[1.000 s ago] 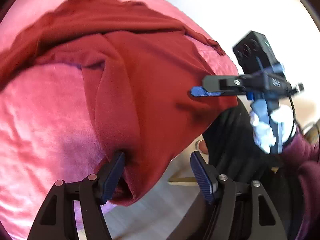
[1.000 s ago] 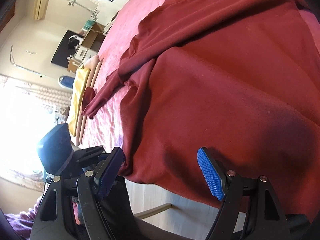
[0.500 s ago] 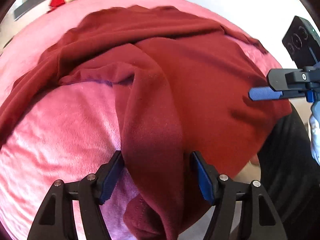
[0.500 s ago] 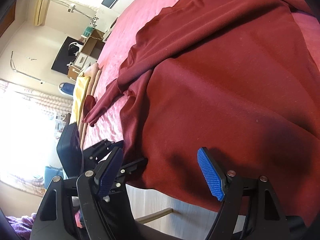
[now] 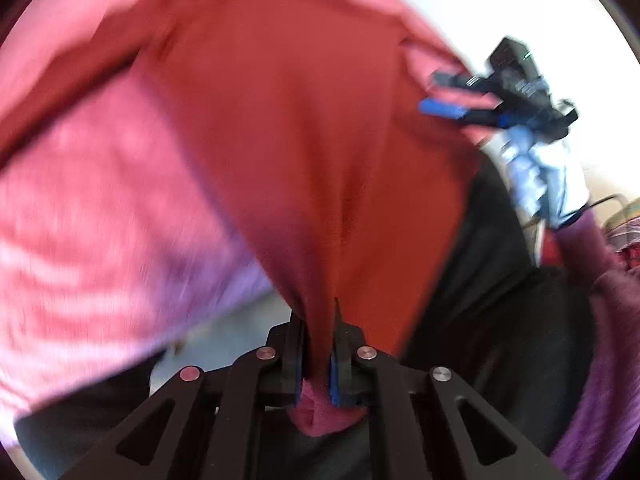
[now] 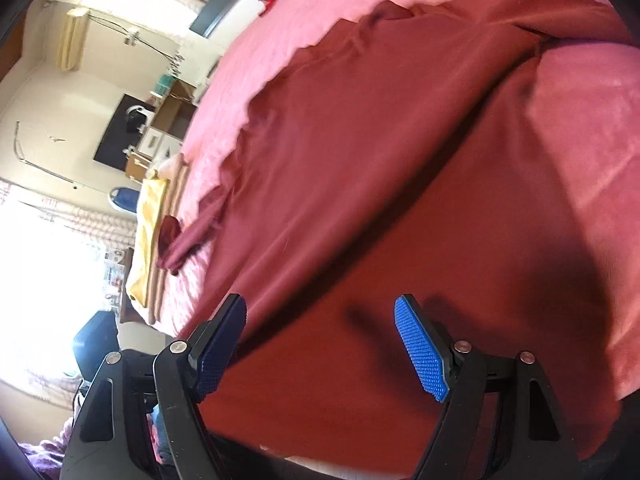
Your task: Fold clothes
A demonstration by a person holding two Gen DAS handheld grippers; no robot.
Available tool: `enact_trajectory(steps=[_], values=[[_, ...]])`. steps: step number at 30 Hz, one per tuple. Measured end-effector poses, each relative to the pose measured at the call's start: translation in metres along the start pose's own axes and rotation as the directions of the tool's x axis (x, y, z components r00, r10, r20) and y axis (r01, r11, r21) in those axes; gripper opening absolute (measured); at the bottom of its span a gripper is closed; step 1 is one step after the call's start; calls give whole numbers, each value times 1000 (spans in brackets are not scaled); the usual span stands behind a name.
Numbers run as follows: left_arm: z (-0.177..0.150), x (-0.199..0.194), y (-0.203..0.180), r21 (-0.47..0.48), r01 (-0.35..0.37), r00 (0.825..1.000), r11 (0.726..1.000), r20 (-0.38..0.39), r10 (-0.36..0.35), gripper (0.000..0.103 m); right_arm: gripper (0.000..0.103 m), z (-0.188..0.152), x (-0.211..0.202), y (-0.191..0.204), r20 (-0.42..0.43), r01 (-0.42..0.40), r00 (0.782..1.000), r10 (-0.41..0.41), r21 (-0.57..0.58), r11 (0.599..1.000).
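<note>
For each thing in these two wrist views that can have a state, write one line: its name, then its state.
Left gripper: jaws closing, a bunched fold of the garment pinched between them.
Right gripper: open, poised over the garment's near edge, nothing held.
Dark red garment: unfolded, spread over the bed, near edge hanging off.
Pink bed cover: spread, partly covered by the garment.
Folded clothes stack: folded, at the bed's edge.
</note>
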State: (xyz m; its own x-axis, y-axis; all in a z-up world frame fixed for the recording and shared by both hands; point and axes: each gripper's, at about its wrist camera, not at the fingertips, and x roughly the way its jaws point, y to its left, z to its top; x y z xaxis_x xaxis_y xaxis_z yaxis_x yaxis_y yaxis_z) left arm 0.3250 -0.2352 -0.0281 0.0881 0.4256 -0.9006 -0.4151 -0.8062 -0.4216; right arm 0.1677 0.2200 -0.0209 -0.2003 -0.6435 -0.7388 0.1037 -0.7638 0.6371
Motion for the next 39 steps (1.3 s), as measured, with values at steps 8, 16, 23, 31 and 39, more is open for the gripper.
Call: enact_trajectory(steps=[8,16,23,31,39], values=[[-11,-5,42,-135,31,995,990,-87,-43,14,78,2,11,4,-43,21,999,-23,-63,998],[96,-125,86,-149,-128,936,981,309,169,20,80,115,-34,46,161,122,984,-69,-342,932],[254,-89,94,-82,-124,924,989,353,145,21,81,238,31,56,109,266,964,-243,-428,864],[327,-33,104,45,-172,959,984,236,157,21,75,288,114,49,-84,229,948,-306,-485,844],[329,-13,105,174,-138,974,975,201,102,31,64,278,149,45,-146,215,917,-372,-604,767]])
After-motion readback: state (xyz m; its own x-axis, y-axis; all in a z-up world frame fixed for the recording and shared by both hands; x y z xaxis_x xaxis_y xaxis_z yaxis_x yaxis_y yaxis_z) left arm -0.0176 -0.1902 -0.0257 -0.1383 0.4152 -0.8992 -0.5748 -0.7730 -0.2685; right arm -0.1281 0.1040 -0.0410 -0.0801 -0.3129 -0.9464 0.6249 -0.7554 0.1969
